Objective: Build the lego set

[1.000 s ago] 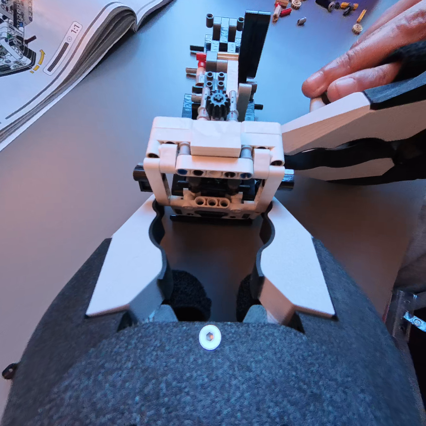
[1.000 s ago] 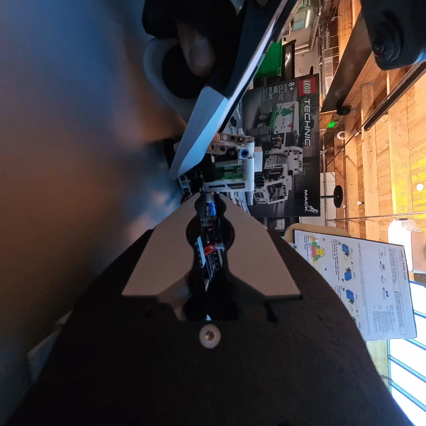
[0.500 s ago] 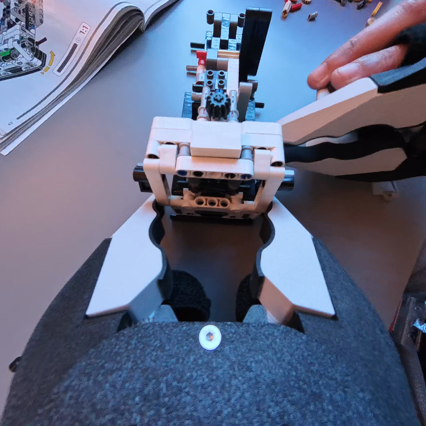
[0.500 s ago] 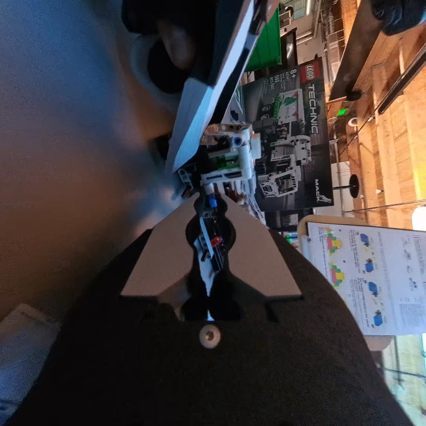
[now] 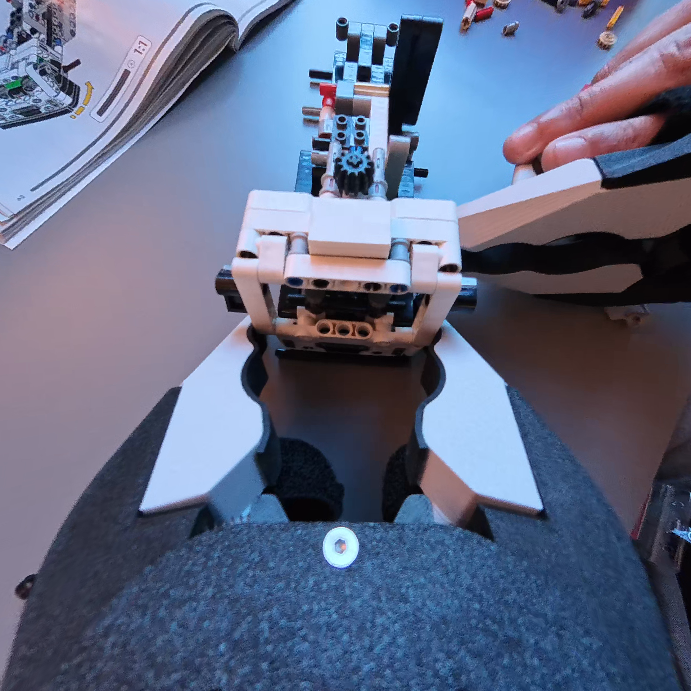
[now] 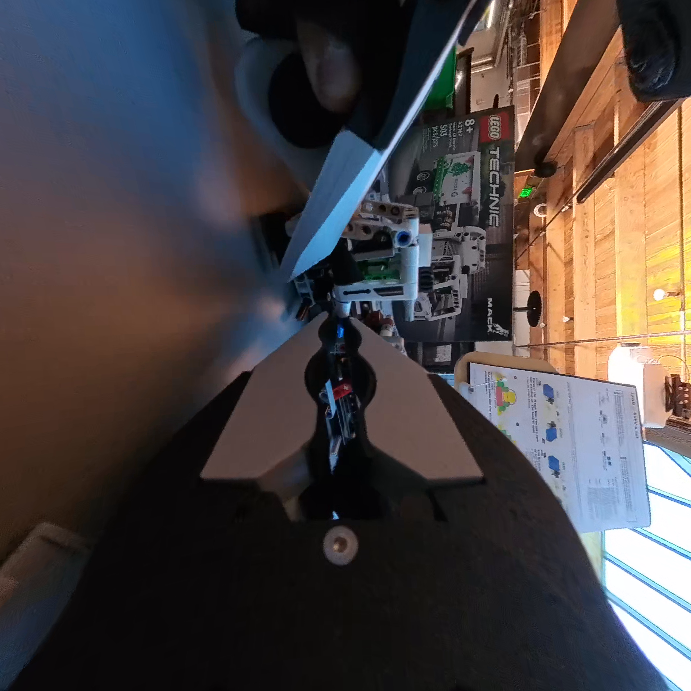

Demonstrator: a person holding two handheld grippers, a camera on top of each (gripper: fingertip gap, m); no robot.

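The partly built Lego truck (image 5: 347,239) stands on the dark table, with a white cab frame in front and a black gear and grey chassis behind. My left gripper (image 5: 344,336) is shut on the base of the cab end, one finger at each side. My right gripper (image 5: 463,243) lies on its side, its jaws closed together and its tips against the cab's right side. A hand (image 5: 598,119) holds it. In the right wrist view the right gripper (image 6: 335,321) is closed just short of the truck (image 6: 385,261). I cannot tell whether it pinches a small part.
An open instruction booklet (image 5: 93,93) lies at the far left. Loose small pieces (image 5: 486,15) are scattered at the far right. The set's box (image 6: 467,224) stands behind the truck, with a printed sheet on a board (image 6: 561,448) beside it. Some 5 cm of space lies between my two pairs of fingers.
Both grippers stay on the truck's cab end. The right gripper has shifted slightly against the cab's right side. The left grip is unchanged.
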